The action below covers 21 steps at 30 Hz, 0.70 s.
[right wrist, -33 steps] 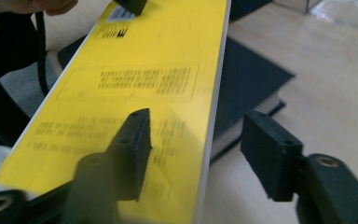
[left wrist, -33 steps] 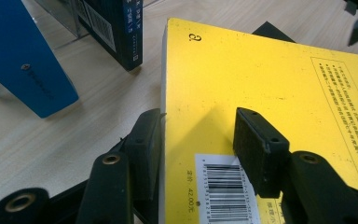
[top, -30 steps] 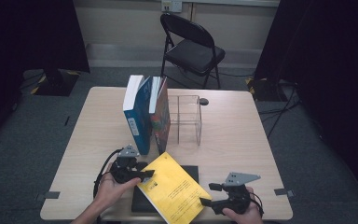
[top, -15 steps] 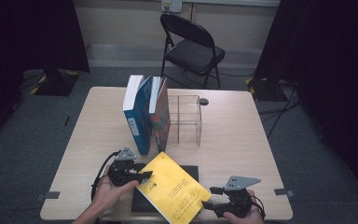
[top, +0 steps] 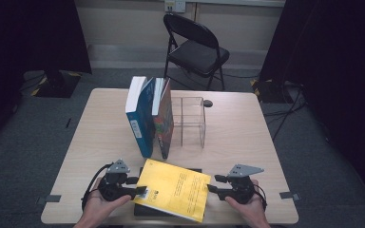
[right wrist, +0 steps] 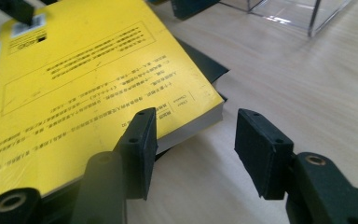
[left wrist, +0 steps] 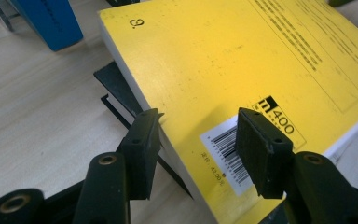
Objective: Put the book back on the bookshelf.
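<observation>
A thick yellow book [top: 173,192] lies slanted on a flat black book [top: 196,169] near the table's front edge. My left gripper [top: 138,186] grips its left corner. In the left gripper view [left wrist: 198,121] one jaw sits against the spine and the other pad on the barcode [left wrist: 223,144]. Its jaws have just been opening a little with the book between them. My right gripper [top: 215,184] stands at the book's right edge. In the right gripper view [right wrist: 196,119] its jaws have just been closing, one by the book's corner [right wrist: 214,109] and one over bare wood, neither pressing.
Two upright books, one blue [top: 140,118] and one with a colourful cover [top: 164,121], lean beside a clear acrylic box [top: 190,121] at mid-table. A small dark object [top: 208,103] sits behind the box. A black folding chair [top: 195,47] stands beyond the table [top: 247,142].
The yellow book has swung round and now lies more crosswise, carried by the left gripper. The right gripper has moved in to the book's right edge and its jaws have narrowed.
</observation>
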Motion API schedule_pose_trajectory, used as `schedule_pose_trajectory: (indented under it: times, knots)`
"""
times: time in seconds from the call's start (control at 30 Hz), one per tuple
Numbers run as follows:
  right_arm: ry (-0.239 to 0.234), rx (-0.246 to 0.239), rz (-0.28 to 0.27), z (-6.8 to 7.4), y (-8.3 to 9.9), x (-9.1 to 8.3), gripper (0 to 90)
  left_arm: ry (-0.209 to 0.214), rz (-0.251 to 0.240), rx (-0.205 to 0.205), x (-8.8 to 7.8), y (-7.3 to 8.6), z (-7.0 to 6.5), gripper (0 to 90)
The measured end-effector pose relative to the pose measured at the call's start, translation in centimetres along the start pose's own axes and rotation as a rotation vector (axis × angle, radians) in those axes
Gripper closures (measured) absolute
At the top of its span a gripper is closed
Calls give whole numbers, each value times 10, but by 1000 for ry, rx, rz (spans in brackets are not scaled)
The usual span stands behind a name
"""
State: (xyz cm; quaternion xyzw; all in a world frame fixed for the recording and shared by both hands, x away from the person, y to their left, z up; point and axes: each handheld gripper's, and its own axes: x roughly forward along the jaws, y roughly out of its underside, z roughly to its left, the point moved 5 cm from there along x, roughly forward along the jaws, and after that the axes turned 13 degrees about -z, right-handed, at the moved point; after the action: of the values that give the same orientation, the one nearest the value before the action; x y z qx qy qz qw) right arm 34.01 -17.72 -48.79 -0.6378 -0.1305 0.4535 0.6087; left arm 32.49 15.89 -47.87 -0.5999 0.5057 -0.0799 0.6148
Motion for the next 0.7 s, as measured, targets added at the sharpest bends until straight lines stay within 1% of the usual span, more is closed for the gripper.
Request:
schedule_pose_trajectory:
  times: [0.03,0.07,0.17,0.2,0.23,0.27,0.33,0.37,0.43,0.5,0.53,0.57,0.6,0.63,0.67,0.7]
  knots:
    - [8,-1,-2,0,-1,1,500,-4,-8,-8,0,0,-1,503]
    - [16,-1,-3,-1,-2,2,505,-6,-3,-15,0,0,-1,506]
    - [39,11,-8,0,-4,2,502,-18,-30,-15,2,-3,4,537]
    - [19,30,-14,1,-5,0,472,-15,-42,-19,4,-5,6,539]
    - [-1,46,-23,3,-5,-2,445,-18,-43,-28,7,-7,9,538]
    - [-10,50,-31,6,-6,-3,425,-23,-50,-30,10,-10,11,528]
    - [-35,51,-29,14,-5,-6,387,-27,-53,-15,16,-15,15,520]
    - [-43,52,-27,18,-4,-7,368,-36,-54,-14,20,-19,18,514]
    - [-66,44,-7,29,1,-8,337,-37,-70,-25,25,-22,22,513]
    - [-77,37,3,37,5,-9,321,-31,-65,-20,31,-25,27,511]
    - [-87,38,11,43,9,-9,307,-25,-54,-25,32,-26,29,507]
    - [-90,42,19,46,11,-9,297,-33,-52,-38,33,-28,30,512]
    - [-96,34,30,50,14,-9,291,-38,-59,-41,33,-28,30,534]
    - [-100,34,31,54,15,-9,277,-40,-63,-27,34,-28,30,538]
    - [-101,34,29,57,16,-8,248,-45,-69,-21,33,-27,29,538]
    - [-95,25,31,58,17,-7,233,-48,-74,-20,33,-26,28,541]
